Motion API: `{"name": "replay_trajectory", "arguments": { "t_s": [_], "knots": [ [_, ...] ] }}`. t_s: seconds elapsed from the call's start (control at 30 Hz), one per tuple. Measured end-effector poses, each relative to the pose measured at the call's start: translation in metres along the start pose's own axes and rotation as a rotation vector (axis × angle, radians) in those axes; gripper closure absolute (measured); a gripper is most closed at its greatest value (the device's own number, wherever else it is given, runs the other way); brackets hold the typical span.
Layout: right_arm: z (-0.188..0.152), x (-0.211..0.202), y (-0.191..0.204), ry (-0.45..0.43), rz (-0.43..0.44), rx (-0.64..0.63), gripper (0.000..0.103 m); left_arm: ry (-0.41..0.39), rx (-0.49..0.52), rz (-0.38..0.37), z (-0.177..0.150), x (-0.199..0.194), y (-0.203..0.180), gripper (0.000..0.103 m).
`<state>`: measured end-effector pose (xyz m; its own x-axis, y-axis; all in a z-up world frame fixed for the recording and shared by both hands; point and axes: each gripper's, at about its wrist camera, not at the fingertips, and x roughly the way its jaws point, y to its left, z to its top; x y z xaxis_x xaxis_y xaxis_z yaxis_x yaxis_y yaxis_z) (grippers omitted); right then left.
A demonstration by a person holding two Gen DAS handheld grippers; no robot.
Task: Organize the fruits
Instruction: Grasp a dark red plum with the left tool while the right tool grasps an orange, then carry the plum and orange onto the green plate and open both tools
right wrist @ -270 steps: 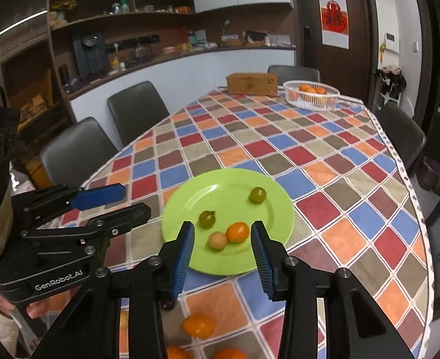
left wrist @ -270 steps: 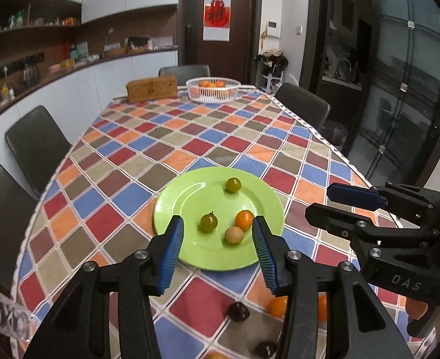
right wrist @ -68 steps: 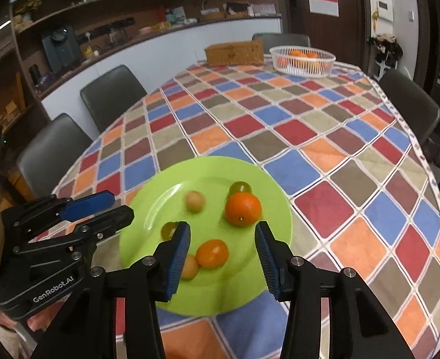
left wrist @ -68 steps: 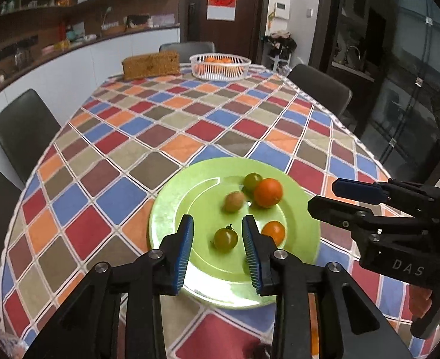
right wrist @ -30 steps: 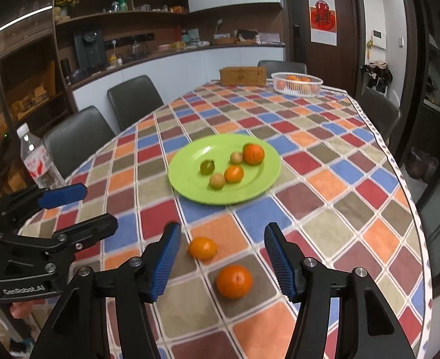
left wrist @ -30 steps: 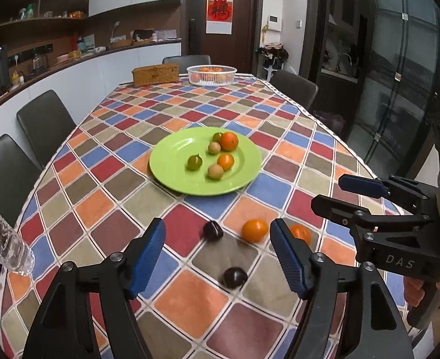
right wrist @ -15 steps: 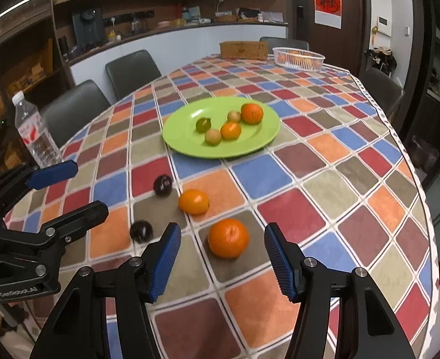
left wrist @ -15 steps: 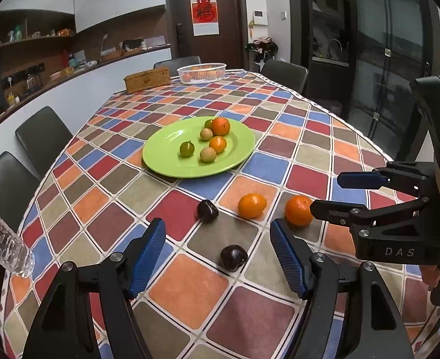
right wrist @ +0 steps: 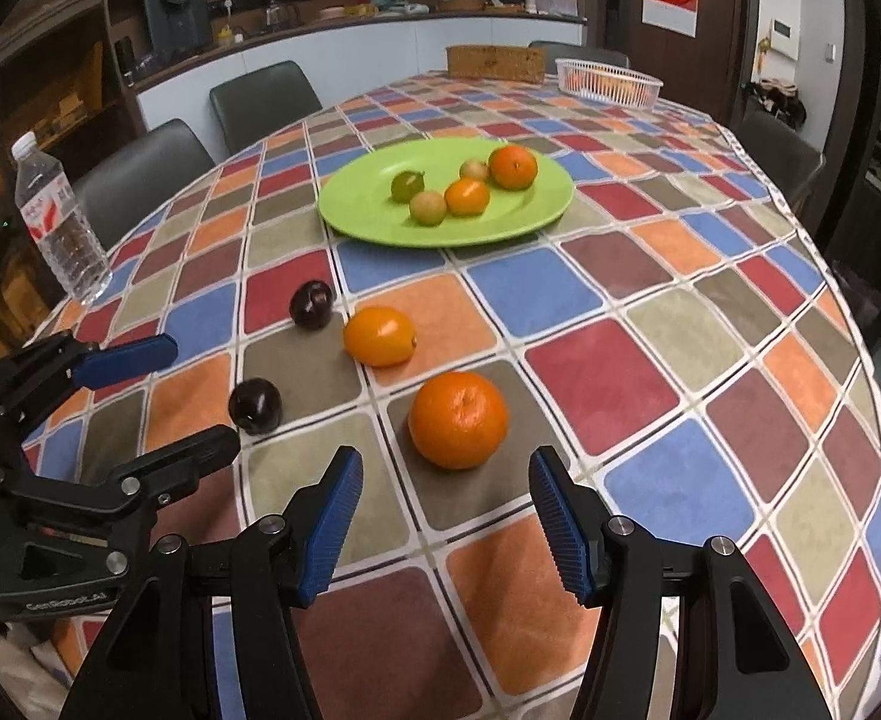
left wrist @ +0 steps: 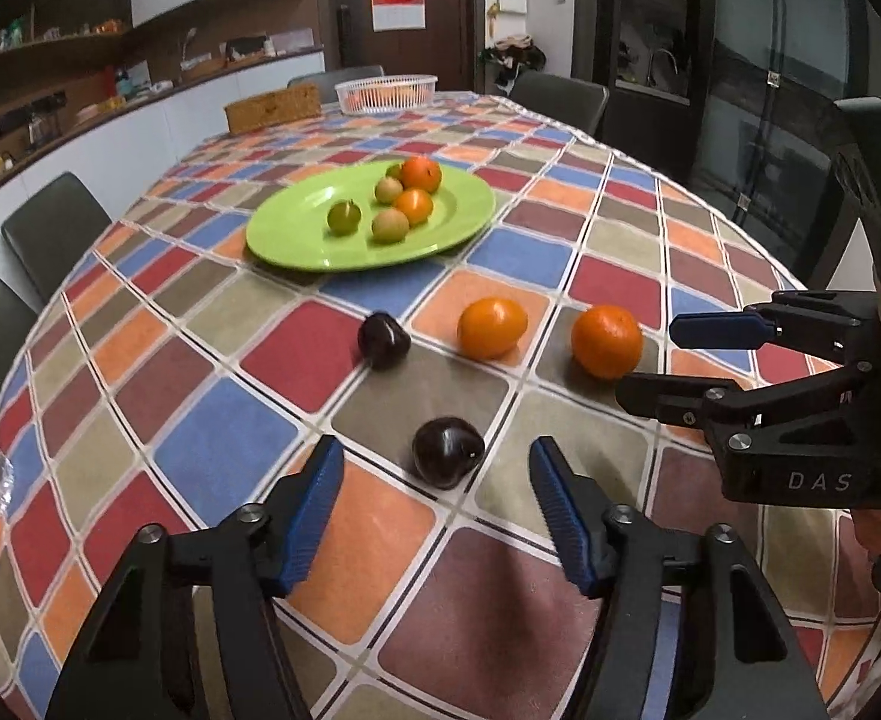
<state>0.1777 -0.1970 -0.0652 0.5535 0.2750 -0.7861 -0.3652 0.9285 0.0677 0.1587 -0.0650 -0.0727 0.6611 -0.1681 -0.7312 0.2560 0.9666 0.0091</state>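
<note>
A green plate (left wrist: pixel 296 240) (right wrist: pixel 368 204) holds several small fruits. On the checked cloth in front of it lie two dark plums (left wrist: pixel 445 459) (left wrist: pixel 383 341) and two oranges (left wrist: pixel 492 327) (left wrist: pixel 606 341). My left gripper (left wrist: pixel 437 492) is open and empty, low over the cloth, with the near plum just ahead between its fingertips. My right gripper (right wrist: pixel 443 495) is open and empty, just short of the big orange (right wrist: pixel 458 419). The right wrist view also shows the oval orange (right wrist: pixel 379 336) and both plums (right wrist: pixel 255 397) (right wrist: pixel 313 303).
A water bottle (right wrist: pixel 59 219) stands at the table's left edge. A white basket of oranges (right wrist: pixel 608 81) and a wicker box (right wrist: pixel 494 63) sit at the far end. Dark chairs (left wrist: pixel 50 228) ring the table. Each gripper shows in the other's view (left wrist: pixel 758 360) (right wrist: pixel 110 396).
Both grippers have come down and forward toward the loose fruit. The near plum now sits between the left fingertips, the big orange just ahead of the right ones. Both stay open.
</note>
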Motion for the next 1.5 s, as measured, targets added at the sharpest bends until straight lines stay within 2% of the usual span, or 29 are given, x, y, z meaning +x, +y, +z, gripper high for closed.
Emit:
{"name": "replay_trajectory", "arguments": {
  "t_s": [0.27,0.37,0.57,0.7,1.13,1.5],
  "knots": [
    [0.002,0.013,-0.004,0.016,0.009,0.000,0.046,0.041,-0.009,-0.030,0.001,0.018,0.001,0.057],
    [0.005,0.016,-0.005,0.014,0.013,0.003,0.052,0.047,-0.018,-0.046,0.003,0.022,0.001,0.065],
    [0.011,0.021,-0.006,0.009,0.022,0.004,0.057,0.053,-0.029,-0.055,0.006,0.026,0.004,0.074],
    [0.013,0.024,-0.007,0.010,0.022,0.007,0.060,0.052,-0.047,-0.070,0.007,0.025,0.006,0.074],
    [0.013,0.014,-0.004,-0.010,0.030,0.006,0.061,0.007,-0.056,-0.072,0.015,0.006,0.006,0.075],
    [0.020,-0.010,0.002,-0.074,0.027,0.006,0.061,-0.073,-0.053,-0.062,0.024,-0.023,0.005,0.075]
  ]
}}
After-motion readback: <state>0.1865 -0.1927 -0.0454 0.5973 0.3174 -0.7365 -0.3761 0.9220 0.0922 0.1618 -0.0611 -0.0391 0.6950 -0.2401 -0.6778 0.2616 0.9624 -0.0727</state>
